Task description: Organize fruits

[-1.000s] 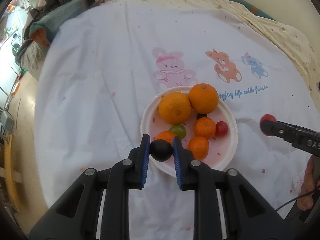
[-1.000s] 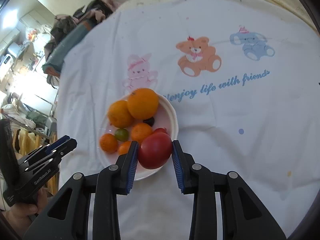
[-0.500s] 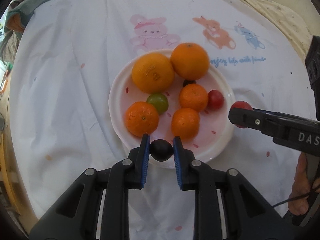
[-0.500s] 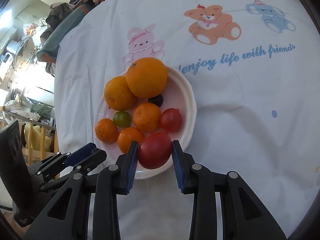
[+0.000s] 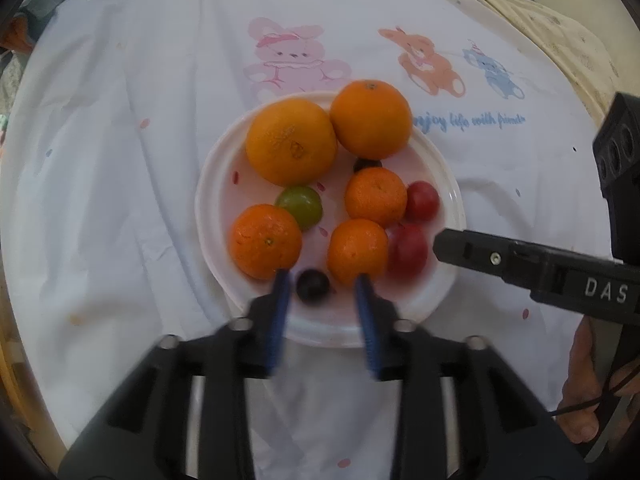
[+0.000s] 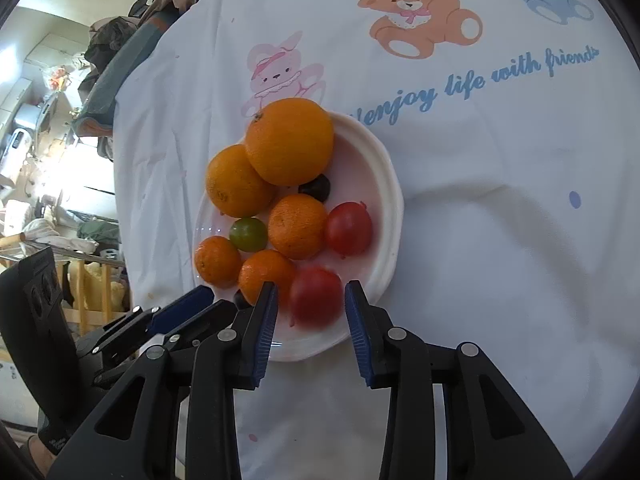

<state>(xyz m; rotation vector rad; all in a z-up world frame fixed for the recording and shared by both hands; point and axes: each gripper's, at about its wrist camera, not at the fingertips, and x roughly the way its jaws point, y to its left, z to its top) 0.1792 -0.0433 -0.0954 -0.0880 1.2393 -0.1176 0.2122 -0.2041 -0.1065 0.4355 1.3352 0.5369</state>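
Left tool [image 5: 320,284]: jaws apart, nothing clamped; dark grape [image 5: 313,286] lies between the fingers on the plate's [image 5: 216,184] near rim.

Right tool [image 6: 310,304]: jaws apart, nothing clamped; red tomato [image 6: 316,298] sits between the pads, inside the plate edge.

Plate also holds 2 large oranges, 3 mandarins, a green grape, a 2nd tomato and a 2nd dark grape; it rests on the printed cloth [image 6: 500,240].

Step in hand, judged: release and clear.
- Lift both tools straight up w/o side sweep; round fruit rolls at a nudge.
- Keep fingers off the adjacent mandarins.
- Withdraw one tool at a time; the tools are close.
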